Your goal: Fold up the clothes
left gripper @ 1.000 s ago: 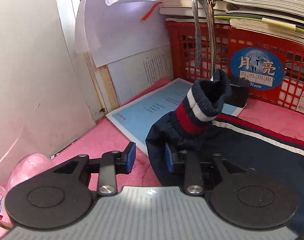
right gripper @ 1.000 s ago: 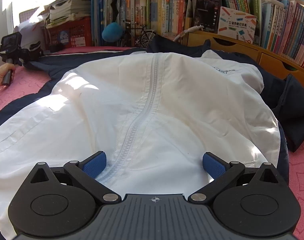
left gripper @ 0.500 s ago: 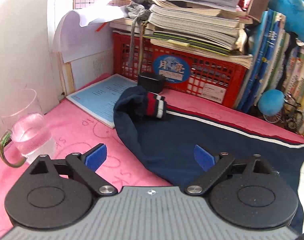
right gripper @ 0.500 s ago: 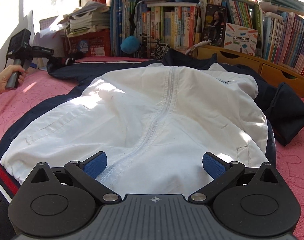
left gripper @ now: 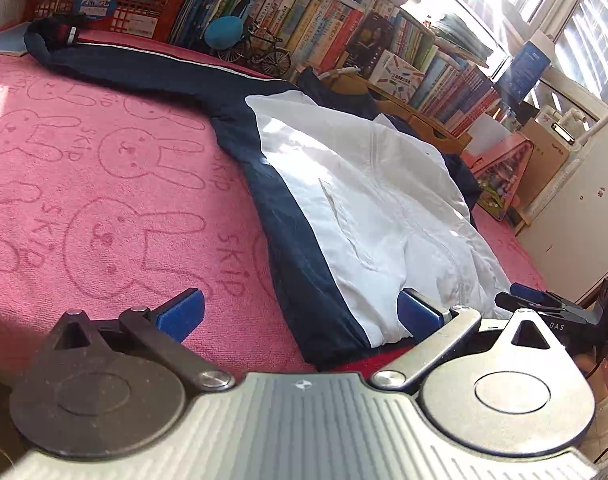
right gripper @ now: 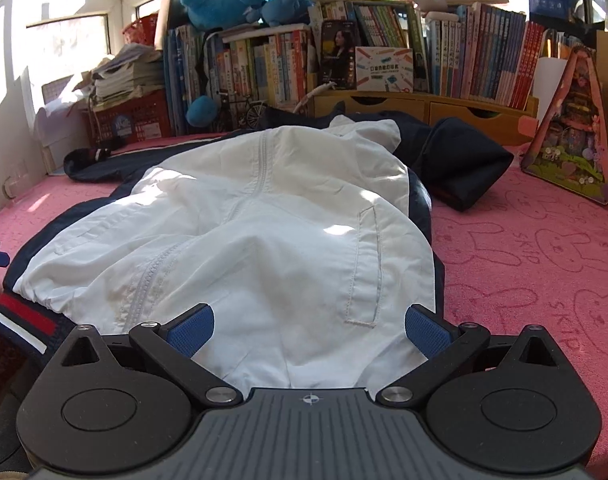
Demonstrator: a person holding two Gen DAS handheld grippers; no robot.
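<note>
1. A pink terry cover, stamped with rabbit outlines and "SKIP", spreads over the surface, bare and open from 9 to 11 o'clock in the left view.
2. The jacket, smooth white panels edged in navy, lies zipper-up across the middle; its sleeve stretches to 11 o'clock, cuff beside the red basket.
3. The left gripper, half a second ago near that cuff, now sits at the hem, jaws apart.
4. The right gripper hovers wide open over the hem.

Jacket on pink, perhaps towelling, cover
</note>
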